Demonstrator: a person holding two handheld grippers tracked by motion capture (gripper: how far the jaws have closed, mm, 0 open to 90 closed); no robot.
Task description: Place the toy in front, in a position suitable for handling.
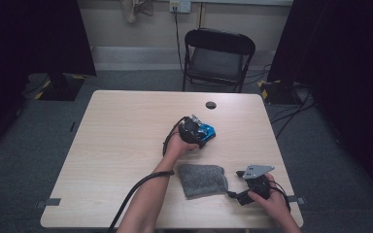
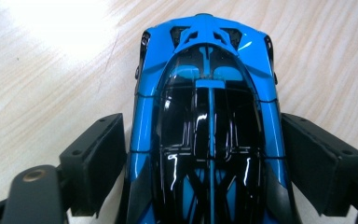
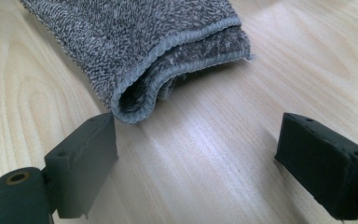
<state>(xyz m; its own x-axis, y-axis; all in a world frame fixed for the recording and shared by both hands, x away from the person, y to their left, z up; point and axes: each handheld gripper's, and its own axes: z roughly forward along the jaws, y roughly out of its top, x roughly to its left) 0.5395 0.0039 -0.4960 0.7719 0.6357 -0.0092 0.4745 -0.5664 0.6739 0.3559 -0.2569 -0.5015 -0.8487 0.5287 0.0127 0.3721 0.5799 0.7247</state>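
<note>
Toy car (image 2: 209, 135) between left tongs (image 2: 205, 158), seemingly gripped.

High view dimly lit, corners lost to black; glare on the table (image 2: 51, 28) recorded in the left gripper view.

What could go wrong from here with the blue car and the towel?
1. The left gripper straddles the glossy blue toy car; its pads sit at the tapered, slick sides, so the car may squirt out or twist when squeezed or lifted.
2. The right gripper stands open beside the folded grey towel, one pad near its hem; closing there might catch just one layer and unfold it.
3. The towel lies near the table front edge; dragging could pull it off.
</note>
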